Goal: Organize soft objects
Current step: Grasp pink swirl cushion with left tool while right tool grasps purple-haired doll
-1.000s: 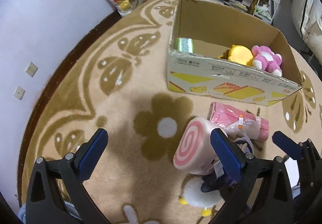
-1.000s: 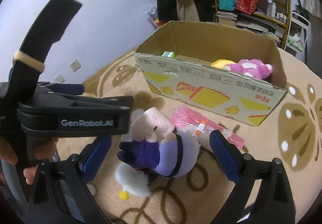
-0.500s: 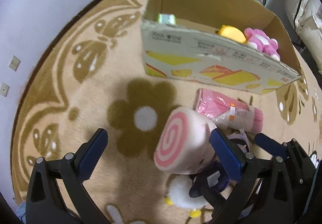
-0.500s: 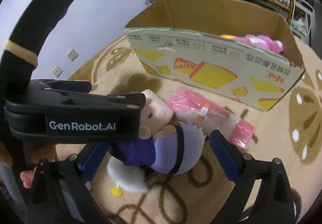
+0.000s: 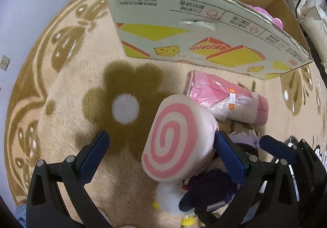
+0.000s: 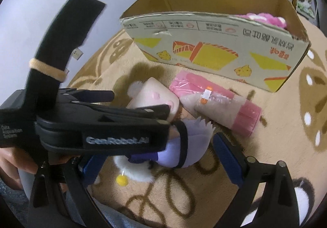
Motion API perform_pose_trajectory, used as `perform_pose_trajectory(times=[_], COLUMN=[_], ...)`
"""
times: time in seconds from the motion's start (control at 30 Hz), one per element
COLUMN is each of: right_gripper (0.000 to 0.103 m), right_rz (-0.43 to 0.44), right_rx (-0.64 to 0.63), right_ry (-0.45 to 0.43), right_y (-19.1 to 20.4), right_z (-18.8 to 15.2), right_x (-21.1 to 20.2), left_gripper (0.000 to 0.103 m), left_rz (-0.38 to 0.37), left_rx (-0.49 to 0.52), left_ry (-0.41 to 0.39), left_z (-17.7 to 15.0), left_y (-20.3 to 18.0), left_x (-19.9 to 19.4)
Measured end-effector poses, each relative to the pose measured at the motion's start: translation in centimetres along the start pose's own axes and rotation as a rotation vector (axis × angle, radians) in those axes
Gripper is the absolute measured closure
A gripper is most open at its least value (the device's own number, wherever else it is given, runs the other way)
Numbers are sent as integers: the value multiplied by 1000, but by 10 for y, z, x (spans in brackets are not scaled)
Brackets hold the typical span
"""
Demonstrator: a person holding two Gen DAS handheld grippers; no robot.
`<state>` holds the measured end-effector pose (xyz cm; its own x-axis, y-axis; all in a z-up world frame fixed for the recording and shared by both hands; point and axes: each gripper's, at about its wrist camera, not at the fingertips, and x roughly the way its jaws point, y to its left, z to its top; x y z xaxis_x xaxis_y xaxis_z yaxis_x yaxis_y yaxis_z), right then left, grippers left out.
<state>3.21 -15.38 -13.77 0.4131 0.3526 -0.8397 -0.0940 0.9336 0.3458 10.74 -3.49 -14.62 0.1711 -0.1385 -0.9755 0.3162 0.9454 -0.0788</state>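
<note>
A pile of soft toys lies on the beige carpet in front of a cardboard box (image 5: 204,33) (image 6: 214,43). On top is a pink-and-white swirl roll plush (image 5: 175,142) (image 6: 155,97). It sits between the spread fingers of my left gripper (image 5: 163,156), which is open, and rests against the right finger. Under the roll lies a purple-haired doll (image 5: 204,191) (image 6: 184,146), between the fingers of my right gripper (image 6: 159,164), also open. The left gripper's body hides part of the doll in the right wrist view. A white plush (image 5: 169,197) (image 6: 132,168) with yellow feet lies beneath.
A pink wrapped soft item (image 5: 224,101) (image 6: 214,105) lies between the pile and the box. A pink plush (image 5: 273,19) (image 6: 261,18) shows over the box rim. A wall runs along the left; shelves stand behind the box. A hand (image 6: 8,164) holds the left gripper.
Both grippers have come down and forward onto the pile. The swirl roll now sits between the left fingers, and the doll fills more of the right gripper's gap.
</note>
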Motion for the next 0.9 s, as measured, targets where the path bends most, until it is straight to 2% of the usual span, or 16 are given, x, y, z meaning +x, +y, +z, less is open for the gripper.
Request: perform_pose_trajectory(times=[0.07,0.1,0.13,0.17,0.2,0.3,0.47,0.63,0.9], right_gripper=[1,1,1,1,1,0,0,0,13], right_rz=[-1,2,10,21,30,44,87,73,18], right_rx=[-7,-3,7,17,26,44,106,86,18], right_ry=[2,4,9,16,22,26,44,14,-40], right_y=[2,0,0,-1,-2,-3,-12,-8,6], right_z=[0,0,0,-2,-3,-2,-4,-3,2], right_x=[1,2,4,4,5,11,15,15,9], left_gripper=[5,17,25,45,52,63,69,73,74], left_rz=[-7,-16,-46,-88,-129,-111,-78,24,49], left_rx=[-3,-2,-3,-9,-17,-11,-24,-41,-150], left_ry=[-7,-8,-1,8,15,-8,-53,-110,-175], left_z=[-1,-2,-3,-5,-5,-8,-13,-13,-14], left_y=[0,1,1,2,3,3,9,16,45], left_x=[0,0,1,2,2,-2,-18,-35,-53])
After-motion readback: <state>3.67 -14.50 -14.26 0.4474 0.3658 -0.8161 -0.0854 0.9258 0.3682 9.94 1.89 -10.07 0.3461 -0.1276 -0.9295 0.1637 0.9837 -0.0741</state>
